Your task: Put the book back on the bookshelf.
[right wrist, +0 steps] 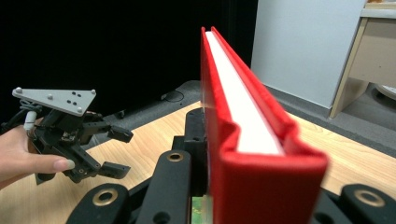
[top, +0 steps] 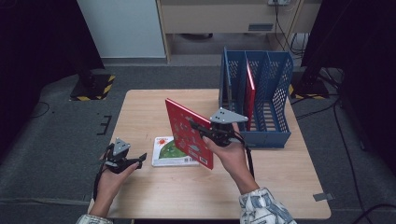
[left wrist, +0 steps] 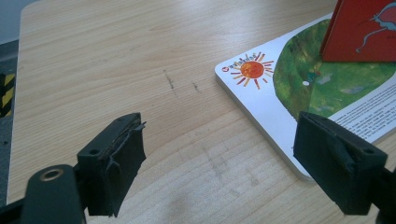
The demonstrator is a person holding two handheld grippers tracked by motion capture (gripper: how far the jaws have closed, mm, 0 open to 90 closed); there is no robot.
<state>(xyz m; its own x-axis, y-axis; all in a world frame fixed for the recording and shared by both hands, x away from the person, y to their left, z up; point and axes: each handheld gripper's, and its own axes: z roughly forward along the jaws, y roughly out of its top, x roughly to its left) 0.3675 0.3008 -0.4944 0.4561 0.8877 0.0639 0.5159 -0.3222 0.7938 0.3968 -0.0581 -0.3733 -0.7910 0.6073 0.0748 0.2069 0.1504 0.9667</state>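
Over the middle of the wooden table (top: pixel 275 186), the right gripper (top: pixel 196 125) is clamped on a red book (top: pixel 189 133), gripping it by its edge and holding it up off the surface, tilted, cover facing the person's left. From the right gripper view that red book (right wrist: pixel 243 116) stands edge-on between the black jaws, its white page block showing between the red covers. Down at the near left, the left gripper (top: pixel 140 161) sits low over the table with its jaws spread and nothing between them. In the left gripper view the two black pads (left wrist: pixel 114 163) stand wide apart over bare wood, with a second book (left wrist: pixel 327 88) lying flat just ahead, white cover with an orange sun and a green patch. That flat book (top: pixel 170 151) rests on the table between the two hands, partly behind the raised red one. At the far right edge stands a blue file rack (top: pixel 275 93), with another red book (top: pixel 250 93) upright in one of its slots
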